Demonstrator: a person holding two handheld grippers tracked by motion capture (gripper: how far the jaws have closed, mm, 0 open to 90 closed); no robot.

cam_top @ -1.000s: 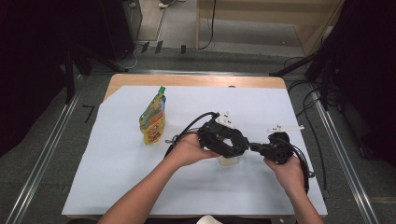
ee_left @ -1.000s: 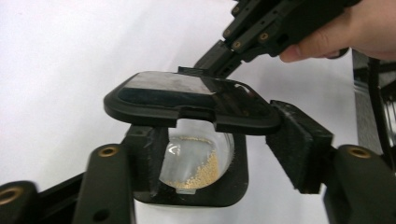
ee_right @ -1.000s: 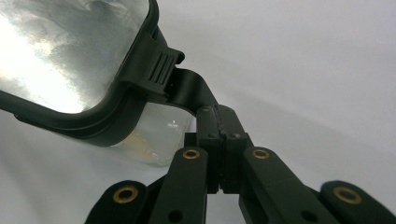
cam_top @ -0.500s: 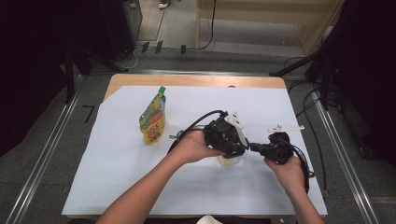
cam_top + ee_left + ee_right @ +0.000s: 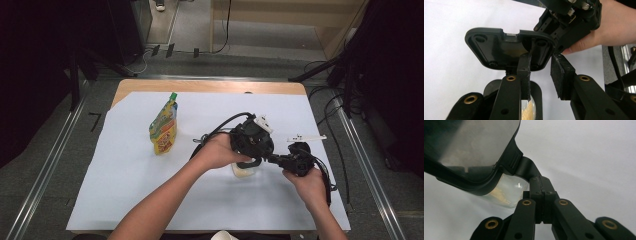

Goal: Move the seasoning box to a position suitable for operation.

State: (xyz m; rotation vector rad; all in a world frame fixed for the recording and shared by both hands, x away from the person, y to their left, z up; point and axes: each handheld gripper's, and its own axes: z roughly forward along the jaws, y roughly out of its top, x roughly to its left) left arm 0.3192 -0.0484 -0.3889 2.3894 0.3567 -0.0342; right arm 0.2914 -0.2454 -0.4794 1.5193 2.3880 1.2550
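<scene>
- table (image 5: 125, 200) covered by a white sheet, wooden edge at far side, grey floor and cables around
- clear container (image 5: 243, 171) with black lid (image 5: 509, 47) near centre
- right tongs (image 5: 541, 195) clenched on lid tab
- left tongs (image 5: 541, 72) released, beside lid
- yellow pouch (image 5: 164, 131) well apart, left

Your desk (image 5: 210, 86) shows a light wood edge under a pale bluish-white sheet (image 5: 125, 175). The pouch (image 5: 164, 130) is yellow with red, green and blue print and a green cap. Both hand-held grippers, left (image 5: 252, 142) and right (image 5: 280, 160), are black with brass-coloured rivets. The container (image 5: 509, 192) you hold is clear with a black lid (image 5: 506, 47), pale yellow grains inside.
</scene>
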